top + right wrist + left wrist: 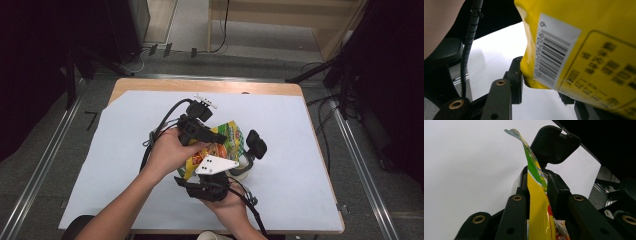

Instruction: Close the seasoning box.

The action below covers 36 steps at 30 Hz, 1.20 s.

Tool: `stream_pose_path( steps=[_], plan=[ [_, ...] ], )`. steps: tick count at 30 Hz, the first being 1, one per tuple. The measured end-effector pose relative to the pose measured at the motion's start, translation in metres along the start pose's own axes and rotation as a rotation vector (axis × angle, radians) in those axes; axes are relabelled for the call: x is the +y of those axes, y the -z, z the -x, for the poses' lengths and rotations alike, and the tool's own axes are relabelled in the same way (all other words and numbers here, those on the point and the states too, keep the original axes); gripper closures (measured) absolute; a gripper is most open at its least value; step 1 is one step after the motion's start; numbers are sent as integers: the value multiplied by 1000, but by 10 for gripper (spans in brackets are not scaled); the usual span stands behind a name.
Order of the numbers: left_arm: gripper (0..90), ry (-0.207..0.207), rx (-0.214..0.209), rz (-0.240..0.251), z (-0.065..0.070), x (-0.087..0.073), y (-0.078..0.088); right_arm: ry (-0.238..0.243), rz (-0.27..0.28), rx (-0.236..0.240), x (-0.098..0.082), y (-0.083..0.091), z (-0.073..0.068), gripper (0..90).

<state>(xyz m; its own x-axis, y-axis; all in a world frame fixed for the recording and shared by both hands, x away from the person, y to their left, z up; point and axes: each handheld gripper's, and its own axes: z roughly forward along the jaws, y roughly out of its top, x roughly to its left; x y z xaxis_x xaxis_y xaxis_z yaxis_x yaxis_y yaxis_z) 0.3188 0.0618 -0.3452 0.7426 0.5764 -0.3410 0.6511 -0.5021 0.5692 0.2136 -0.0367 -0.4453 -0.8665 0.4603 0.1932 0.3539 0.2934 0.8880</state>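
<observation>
Packet pinched between left jaws, corner between right jaws.

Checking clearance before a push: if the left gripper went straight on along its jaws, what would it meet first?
Probably the black rounded pad just beyond the yellow-green packet that the left gripper is clamped on; how far off it sits is unclear.

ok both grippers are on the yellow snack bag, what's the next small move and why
Probably pull the two grippers gently apart to tear or open the bag. The left gripper is shut on the snack bag along its thin top edge, and the right gripper pinches the barcode corner, so the bag hangs held above the white sheet.
</observation>
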Motion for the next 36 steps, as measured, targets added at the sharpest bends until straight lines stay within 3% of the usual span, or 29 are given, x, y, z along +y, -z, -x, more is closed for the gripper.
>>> stream_pose_path(
  steps=[7, 10, 24, 36],
  plan=[
    [778, 17, -17, -8, -3, 5, 0, 21, -3, -4, 4, 1, 0, 594],
    [778, 11, -14, -20, -4, 5, -1, 29, -10, -14, 3, 0, -1, 628],
    [767, 9, -24, -12, -3, 2, -1, 46, -1, -28, 0, 0, -3, 632],
    [759, 26, -43, -28, -7, 10, -2, 18, 6, -19, 4, -1, 1, 634]
  ],
)
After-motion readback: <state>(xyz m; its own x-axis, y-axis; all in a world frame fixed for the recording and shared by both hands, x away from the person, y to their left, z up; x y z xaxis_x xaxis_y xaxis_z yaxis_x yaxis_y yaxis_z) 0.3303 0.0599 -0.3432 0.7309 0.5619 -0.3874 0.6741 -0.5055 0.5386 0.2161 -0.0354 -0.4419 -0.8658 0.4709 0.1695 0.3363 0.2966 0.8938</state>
